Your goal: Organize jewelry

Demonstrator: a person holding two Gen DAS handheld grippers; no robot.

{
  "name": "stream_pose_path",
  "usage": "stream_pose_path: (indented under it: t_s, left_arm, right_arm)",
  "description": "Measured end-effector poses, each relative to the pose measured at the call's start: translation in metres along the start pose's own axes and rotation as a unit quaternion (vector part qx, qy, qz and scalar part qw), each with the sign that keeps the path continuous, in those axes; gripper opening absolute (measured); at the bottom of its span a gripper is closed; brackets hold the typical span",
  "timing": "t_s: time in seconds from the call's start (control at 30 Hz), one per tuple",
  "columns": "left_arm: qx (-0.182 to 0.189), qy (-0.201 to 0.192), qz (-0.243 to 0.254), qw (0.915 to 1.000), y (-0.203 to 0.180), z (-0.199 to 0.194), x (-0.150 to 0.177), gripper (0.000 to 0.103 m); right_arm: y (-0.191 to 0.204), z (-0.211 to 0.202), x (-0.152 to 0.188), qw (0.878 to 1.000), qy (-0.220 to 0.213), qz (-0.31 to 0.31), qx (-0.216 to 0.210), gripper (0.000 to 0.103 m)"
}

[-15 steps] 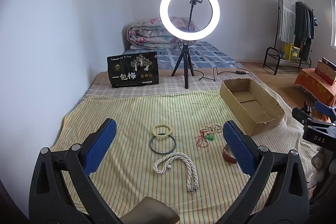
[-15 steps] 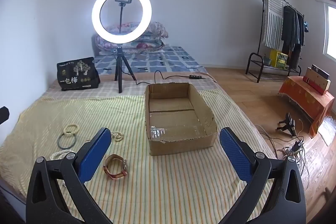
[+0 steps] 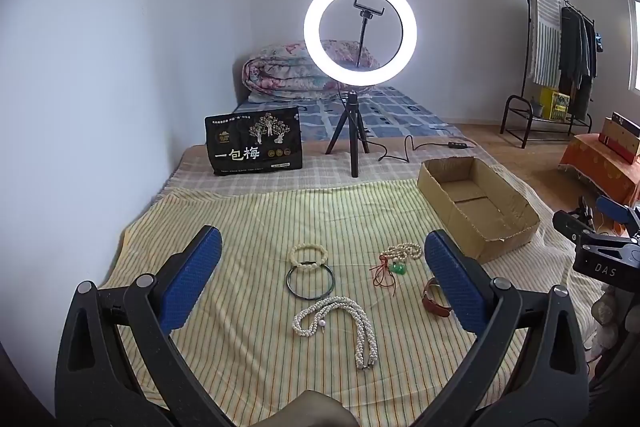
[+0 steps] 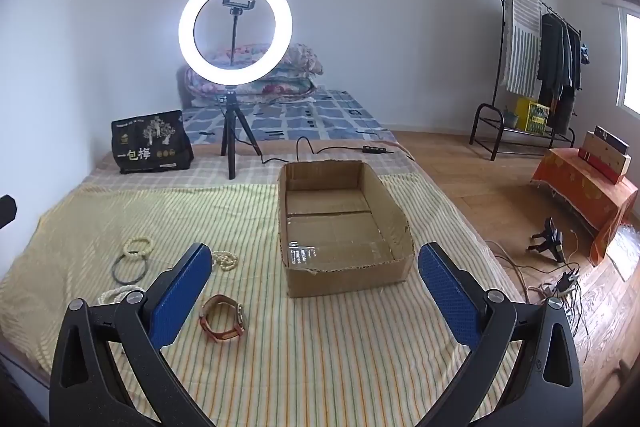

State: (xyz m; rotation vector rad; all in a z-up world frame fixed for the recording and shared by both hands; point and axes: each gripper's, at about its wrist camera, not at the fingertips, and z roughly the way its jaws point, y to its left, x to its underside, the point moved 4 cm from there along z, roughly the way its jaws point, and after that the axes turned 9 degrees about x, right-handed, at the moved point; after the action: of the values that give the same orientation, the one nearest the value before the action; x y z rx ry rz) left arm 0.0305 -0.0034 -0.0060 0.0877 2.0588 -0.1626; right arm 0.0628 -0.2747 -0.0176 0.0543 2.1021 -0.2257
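Observation:
Jewelry lies on a yellow striped cloth (image 3: 248,227) on a bed. In the left wrist view I see a cream bead bracelet (image 3: 308,255), a dark bangle (image 3: 310,281), a white pearl necklace (image 3: 340,323), a bead string with a green pendant (image 3: 398,257) and a brown leather watch (image 3: 434,301). My left gripper (image 3: 322,283) hovers open above them with nothing between its fingers. My right gripper (image 4: 314,293) is open too, in front of the empty cardboard box (image 4: 344,223), with the watch (image 4: 224,319) by its left finger (image 4: 180,299).
A lit ring light on a tripod (image 3: 358,67) stands behind the cloth, its cable running right. A black printed bag (image 3: 254,141) leans at the back left, folded quilts (image 3: 292,75) against the wall. A clothes rack (image 4: 532,67) and wooden floor lie right of the bed.

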Motion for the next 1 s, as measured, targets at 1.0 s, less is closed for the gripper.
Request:
stream_pose_path:
  t_s: [1.0]
  left_arm:
    - [0.0,-0.004,-0.002,1.0,-0.0067,-0.0041,0.0027,0.103]
  right_arm:
    - [-0.002,-0.0005,-0.001,1.0,0.0,0.002,-0.006,0.102]
